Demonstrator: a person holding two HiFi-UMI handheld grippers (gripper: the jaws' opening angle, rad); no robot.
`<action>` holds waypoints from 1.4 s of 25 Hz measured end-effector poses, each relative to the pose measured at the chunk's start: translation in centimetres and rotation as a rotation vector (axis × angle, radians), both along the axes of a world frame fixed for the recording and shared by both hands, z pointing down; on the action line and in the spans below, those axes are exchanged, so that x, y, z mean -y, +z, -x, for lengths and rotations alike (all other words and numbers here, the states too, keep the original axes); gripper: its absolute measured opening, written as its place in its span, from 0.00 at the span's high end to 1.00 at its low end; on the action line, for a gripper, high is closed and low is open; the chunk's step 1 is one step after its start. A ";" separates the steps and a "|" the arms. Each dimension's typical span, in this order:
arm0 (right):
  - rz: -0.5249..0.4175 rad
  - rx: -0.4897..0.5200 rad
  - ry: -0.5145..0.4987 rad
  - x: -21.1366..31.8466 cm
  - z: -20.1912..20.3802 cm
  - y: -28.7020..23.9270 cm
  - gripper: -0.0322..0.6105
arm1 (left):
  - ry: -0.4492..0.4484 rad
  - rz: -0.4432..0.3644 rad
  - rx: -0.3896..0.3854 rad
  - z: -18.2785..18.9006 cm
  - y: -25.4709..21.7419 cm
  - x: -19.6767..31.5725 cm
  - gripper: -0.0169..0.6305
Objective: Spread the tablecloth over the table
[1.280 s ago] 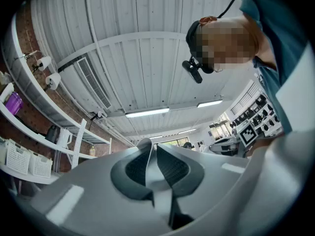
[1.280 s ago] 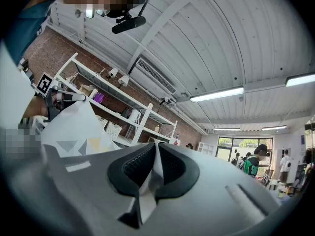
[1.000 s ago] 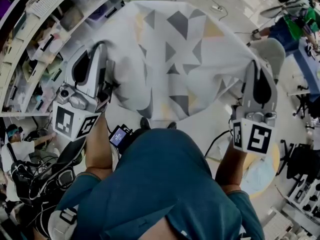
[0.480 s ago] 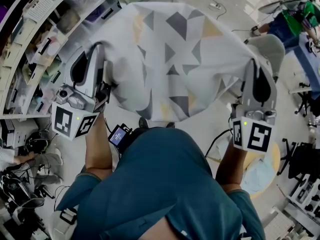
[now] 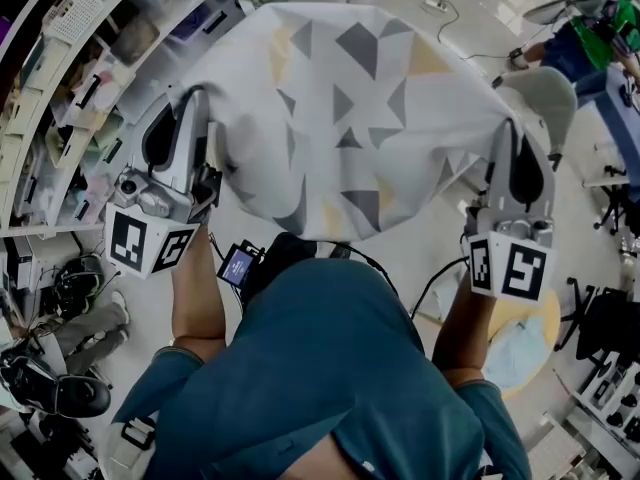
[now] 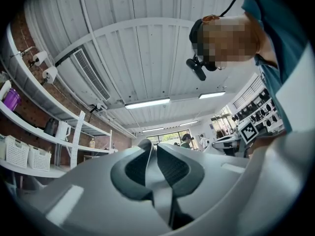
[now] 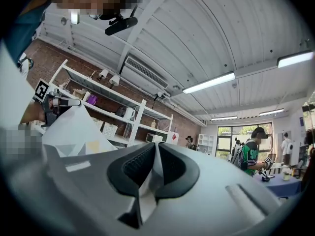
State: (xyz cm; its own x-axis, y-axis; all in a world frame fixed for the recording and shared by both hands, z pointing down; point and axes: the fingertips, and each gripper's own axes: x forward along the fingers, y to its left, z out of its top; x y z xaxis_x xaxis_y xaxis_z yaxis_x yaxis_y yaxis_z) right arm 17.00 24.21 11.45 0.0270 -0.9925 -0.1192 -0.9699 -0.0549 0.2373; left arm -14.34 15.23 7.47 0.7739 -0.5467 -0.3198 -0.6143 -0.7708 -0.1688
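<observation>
The tablecloth (image 5: 350,118), white with grey and yellow triangles, hangs stretched in the air between my two grippers and hides whatever lies below it. My left gripper (image 5: 197,98) is shut on the cloth's left edge. In the left gripper view a strip of fabric (image 6: 153,173) shows pinched between the dark pads. My right gripper (image 5: 512,130) is shut on the right edge, with a fold of cloth (image 7: 147,181) caught between its pads. In the right gripper view the cloth (image 7: 74,132) runs off to the left toward the other gripper.
Shelving with bins and boxes (image 5: 70,78) lines the left side. A grey chair (image 5: 545,93) stands just past the right gripper. A person in green (image 5: 590,43) works at the far right. Cables and gear (image 5: 60,388) lie on the floor at lower left.
Both grippers have carried the stretched cloth a little forward, and the floor behind has shifted. Their grip on the cloth is unchanged.
</observation>
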 end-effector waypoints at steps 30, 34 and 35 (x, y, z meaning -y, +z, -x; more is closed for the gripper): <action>0.030 -0.012 0.155 11.7 3.7 0.4 0.92 | 0.134 0.050 -0.040 3.5 2.5 16.9 0.94; 0.043 -0.009 0.146 13.0 3.4 0.8 0.92 | 0.123 0.068 -0.033 3.4 3.0 18.1 0.94; 0.048 -0.007 0.142 13.8 3.3 0.9 0.92 | 0.117 0.075 -0.028 3.4 3.2 18.7 0.94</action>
